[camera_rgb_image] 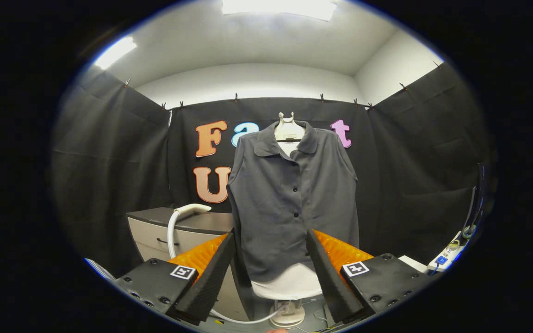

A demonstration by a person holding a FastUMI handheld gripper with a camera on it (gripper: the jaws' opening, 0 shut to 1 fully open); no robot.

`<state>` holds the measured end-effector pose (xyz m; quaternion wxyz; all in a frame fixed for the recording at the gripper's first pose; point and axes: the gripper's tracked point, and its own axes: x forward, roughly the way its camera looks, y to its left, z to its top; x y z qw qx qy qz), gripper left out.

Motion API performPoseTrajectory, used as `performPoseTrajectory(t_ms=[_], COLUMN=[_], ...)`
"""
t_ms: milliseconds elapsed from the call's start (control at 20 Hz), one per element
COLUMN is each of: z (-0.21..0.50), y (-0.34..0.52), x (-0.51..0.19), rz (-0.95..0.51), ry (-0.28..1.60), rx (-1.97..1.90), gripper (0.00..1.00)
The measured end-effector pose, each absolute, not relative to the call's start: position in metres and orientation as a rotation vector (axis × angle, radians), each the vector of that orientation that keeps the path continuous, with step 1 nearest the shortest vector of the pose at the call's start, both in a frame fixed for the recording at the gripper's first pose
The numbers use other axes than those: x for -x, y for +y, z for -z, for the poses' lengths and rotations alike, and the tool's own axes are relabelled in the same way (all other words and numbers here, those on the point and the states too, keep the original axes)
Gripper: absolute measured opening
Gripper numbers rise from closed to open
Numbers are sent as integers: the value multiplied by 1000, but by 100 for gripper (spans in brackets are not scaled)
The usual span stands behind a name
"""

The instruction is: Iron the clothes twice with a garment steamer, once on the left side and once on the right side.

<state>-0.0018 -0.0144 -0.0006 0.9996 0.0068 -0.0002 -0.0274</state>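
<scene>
Black cloth walls (pixel 109 152), white ceiling (pixel 257 41), cabinet (pixel 155 229)

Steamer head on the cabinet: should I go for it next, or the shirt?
Probably the steamer head: swing toward the cabinet where it rests. The gripper is open and holds nothing, and the shirt hangs beyond the fingers.
</scene>
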Motion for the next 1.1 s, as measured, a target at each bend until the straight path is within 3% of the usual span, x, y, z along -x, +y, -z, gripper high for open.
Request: performPoseTrajectory(t_ms=[1100], z=[-3], y=[3], x=[-13], rz=[39], ry=[9], rx=[-3], gripper=[99])
